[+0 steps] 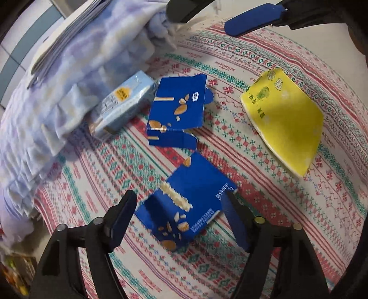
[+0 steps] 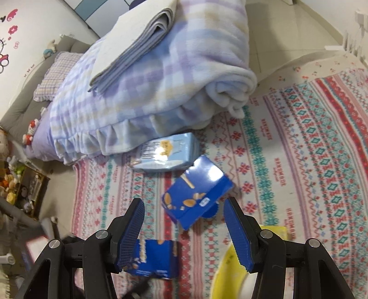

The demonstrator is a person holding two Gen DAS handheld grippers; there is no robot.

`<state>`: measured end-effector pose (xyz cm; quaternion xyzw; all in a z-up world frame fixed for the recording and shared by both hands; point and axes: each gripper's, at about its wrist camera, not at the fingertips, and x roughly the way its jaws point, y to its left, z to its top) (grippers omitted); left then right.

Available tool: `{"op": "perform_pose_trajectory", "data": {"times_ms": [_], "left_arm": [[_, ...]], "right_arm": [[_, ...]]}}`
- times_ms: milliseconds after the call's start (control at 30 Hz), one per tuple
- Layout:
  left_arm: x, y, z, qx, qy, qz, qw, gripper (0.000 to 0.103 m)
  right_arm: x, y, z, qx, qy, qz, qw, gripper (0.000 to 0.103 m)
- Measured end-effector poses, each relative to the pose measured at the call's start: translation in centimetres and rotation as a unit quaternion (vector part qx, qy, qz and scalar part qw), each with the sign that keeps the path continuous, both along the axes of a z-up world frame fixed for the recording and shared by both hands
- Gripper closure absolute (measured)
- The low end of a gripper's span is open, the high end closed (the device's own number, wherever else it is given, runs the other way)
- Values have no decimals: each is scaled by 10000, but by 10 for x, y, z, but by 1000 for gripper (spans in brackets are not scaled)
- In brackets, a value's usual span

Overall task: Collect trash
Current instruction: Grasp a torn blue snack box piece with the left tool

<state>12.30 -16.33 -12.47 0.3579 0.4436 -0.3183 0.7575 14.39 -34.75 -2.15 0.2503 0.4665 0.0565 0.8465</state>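
Observation:
Pieces of trash lie on a patterned bedspread (image 1: 264, 207). In the left wrist view a torn blue snack box (image 1: 184, 207) lies between the fingers of my left gripper (image 1: 180, 195), which is open, with a gap at the left pad. Beyond it lie a second blue box (image 1: 177, 112), a light-blue packet (image 1: 124, 103) and a yellow wrapper (image 1: 283, 124). My right gripper (image 2: 184, 201) is open above the second blue box (image 2: 195, 191) without touching it. The torn box (image 2: 154, 260) and the yellow wrapper (image 2: 227, 273) sit low in that view. The right gripper (image 1: 218, 16) also shows at the top of the left wrist view.
A rolled lilac checked blanket (image 2: 161, 80) with a folded grey sheet (image 2: 135, 46) on top borders the trash; the light-blue packet (image 2: 168, 151) lies against its frill. A pillow (image 2: 55, 71) and plush toys (image 2: 30, 133) lie beyond. The floor (image 2: 57, 179) shows at the bedspread's left edge.

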Motion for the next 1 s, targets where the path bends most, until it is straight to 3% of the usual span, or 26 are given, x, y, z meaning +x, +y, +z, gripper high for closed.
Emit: {"op": "perform_pose_trajectory", "data": {"times_ms": [67, 300, 467, 567, 600, 633, 700, 800, 900, 1000], "left_arm": [[2, -2, -1, -48, -71, 34, 10000, 14], [12, 3, -3, -438, 329, 165, 9984, 14], [19, 16, -6, -813, 935, 609, 9904, 18], [24, 24, -2, -1071, 1176, 852, 9836, 56], [28, 29, 0, -1099, 1209, 1074, 9807, 84], [30, 33, 0, -1126, 1302, 1213, 9776, 103], [29, 38, -2, -1177, 1455, 1357, 9729, 103], [20, 41, -1, -1141, 1494, 1284, 9737, 103], [17, 50, 3, -1297, 1808, 1240, 9670, 100], [19, 65, 2, -1275, 1824, 1404, 9648, 100]], "right_arm": [[2, 2, 0, 11, -14, 24, 10000, 41], [8, 1, -11, -52, 192, -97, 9998, 41], [7, -11, -13, 8, 223, -252, 9994, 41], [6, -13, -13, -5, 227, -255, 9994, 41], [6, -13, -13, -5, 224, -250, 9994, 41], [6, -12, -12, 5, 220, -248, 9995, 41], [5, -12, -11, 31, 213, -249, 9995, 41], [5, -9, -9, 28, 185, -217, 9996, 41], [4, -7, -9, 20, 184, -182, 9997, 41], [4, -7, -11, 55, 221, -207, 9995, 41]]}}
